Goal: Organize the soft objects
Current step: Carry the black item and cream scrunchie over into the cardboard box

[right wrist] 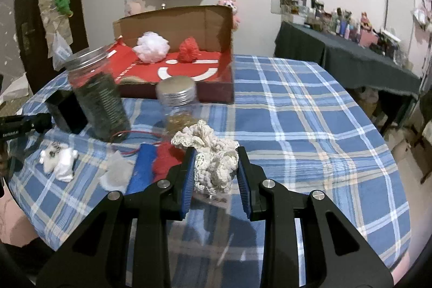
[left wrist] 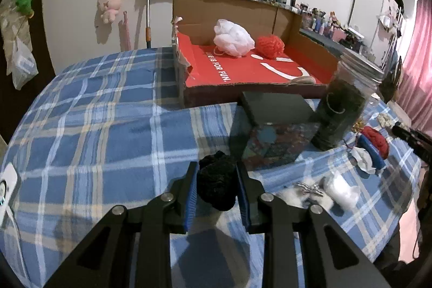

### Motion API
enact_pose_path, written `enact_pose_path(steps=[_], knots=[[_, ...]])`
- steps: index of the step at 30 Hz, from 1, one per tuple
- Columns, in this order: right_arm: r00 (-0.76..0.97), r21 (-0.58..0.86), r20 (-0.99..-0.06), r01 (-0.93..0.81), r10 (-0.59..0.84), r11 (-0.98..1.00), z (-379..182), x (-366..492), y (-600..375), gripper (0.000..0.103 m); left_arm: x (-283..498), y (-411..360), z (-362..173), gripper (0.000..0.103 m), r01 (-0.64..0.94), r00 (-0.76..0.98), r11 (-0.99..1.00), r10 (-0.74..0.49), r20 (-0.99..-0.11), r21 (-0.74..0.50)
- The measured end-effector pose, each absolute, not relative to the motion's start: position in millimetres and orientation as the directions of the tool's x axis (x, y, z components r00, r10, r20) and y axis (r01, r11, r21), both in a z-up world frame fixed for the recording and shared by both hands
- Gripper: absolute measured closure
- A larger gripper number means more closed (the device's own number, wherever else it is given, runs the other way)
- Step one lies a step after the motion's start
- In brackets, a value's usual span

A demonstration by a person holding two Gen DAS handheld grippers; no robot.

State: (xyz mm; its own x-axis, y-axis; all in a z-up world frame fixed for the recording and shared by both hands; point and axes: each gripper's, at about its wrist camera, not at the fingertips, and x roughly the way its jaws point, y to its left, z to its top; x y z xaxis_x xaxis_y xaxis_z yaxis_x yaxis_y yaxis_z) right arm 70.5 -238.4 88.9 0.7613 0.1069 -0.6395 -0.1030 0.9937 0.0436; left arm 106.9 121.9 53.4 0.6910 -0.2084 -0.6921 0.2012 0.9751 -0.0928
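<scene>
My left gripper (left wrist: pixel 216 169) is shut on a black fuzzy soft ball (left wrist: pixel 216 181), held above the blue plaid cloth. My right gripper (right wrist: pixel 215 155) is shut on a cream crocheted bundle (right wrist: pixel 213 155), also lifted off the table. The cardboard box (left wrist: pixel 259 10) with a red floor stands at the back and holds a white mesh pouf (left wrist: pixel 233 38) and a red pouf (left wrist: pixel 270 46). Loose on the cloth lie a white fluffy piece (right wrist: pixel 60 159), a red knit piece (right wrist: pixel 164 158) and a blue strip (right wrist: pixel 143 166).
A tall clear jar with dark contents (right wrist: pixel 100 96) and a short silver-lidded jar (right wrist: pixel 179 104) stand between me and the box. A dark patterned box (left wrist: pixel 272 131) sits beside the tall jar. A black-draped side table (right wrist: pixel 345 53) stands at the right.
</scene>
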Motion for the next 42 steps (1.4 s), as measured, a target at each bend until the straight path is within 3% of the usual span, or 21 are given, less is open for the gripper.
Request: enact_pose_path(steps=[12, 28, 42], knots=[[0.723, 0.128, -0.665, -0.138, 0.188, 0.982, 92, 118, -267, 0.075, 141, 133, 60, 0.075, 0.297, 0.69, 0.954, -0.24, -0.683, -0.036], [0.688, 0.109, -0.679, -0.249, 0.255, 0.962, 91, 165, -263, 0.075, 183, 124, 64, 0.075, 0.447, 0.661, 0.894, -0.309, -0.684, 0.029], [0.596, 0.267, -0.676, -0.35, 0.434, 0.898, 102, 199, -261, 0.075, 200, 117, 86, 0.075, 0.533, 0.621, 0.846, -0.383, -0.684, 0.01]])
